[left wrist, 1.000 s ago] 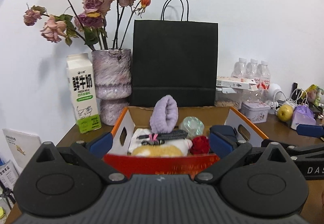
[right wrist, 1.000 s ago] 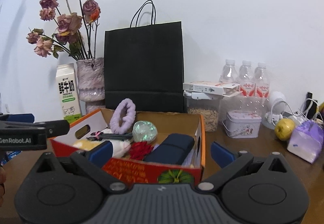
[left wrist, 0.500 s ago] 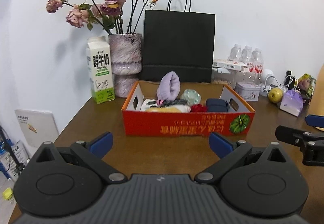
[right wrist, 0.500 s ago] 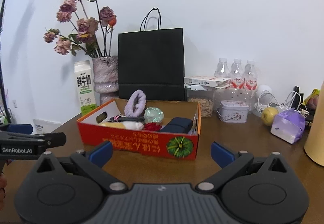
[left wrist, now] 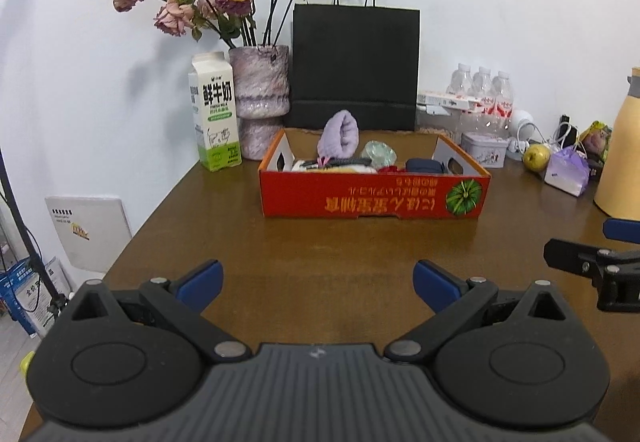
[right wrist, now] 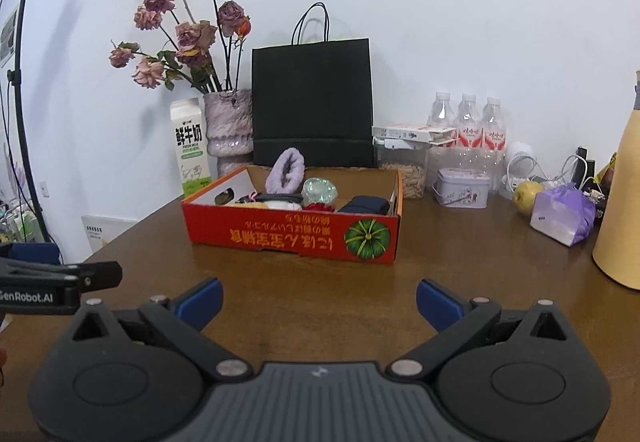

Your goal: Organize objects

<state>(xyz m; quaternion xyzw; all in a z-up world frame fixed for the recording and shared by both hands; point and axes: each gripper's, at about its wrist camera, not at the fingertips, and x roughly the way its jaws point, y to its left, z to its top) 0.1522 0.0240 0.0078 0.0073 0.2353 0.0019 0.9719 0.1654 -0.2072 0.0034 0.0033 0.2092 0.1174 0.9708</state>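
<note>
1. The box (left wrist: 374, 192) sat on the table (left wrist: 320, 254) in front of the bag (left wrist: 356, 66), holding a purple scrunchie (left wrist: 340, 138), a greenish ball (left wrist: 378, 153), a red item (right wrist: 318, 207) and a navy case (left wrist: 424, 165).
2. A second earlier both cameras had been right at the box rim; by this moment they had pulled well back, with bare table between them and it.
3. The left hand-held gripper (left wrist: 318, 280) and the right hand-held gripper (right wrist: 318, 300) both stood wide apart and held nothing.
4. That retreat suggested the box was filled and the organizing was at or near its end.
5. The milk carton (left wrist: 215, 112), vase (left wrist: 260, 98), tin (right wrist: 462, 188) and apple (right wrist: 526, 196) stayed outside the box.
</note>
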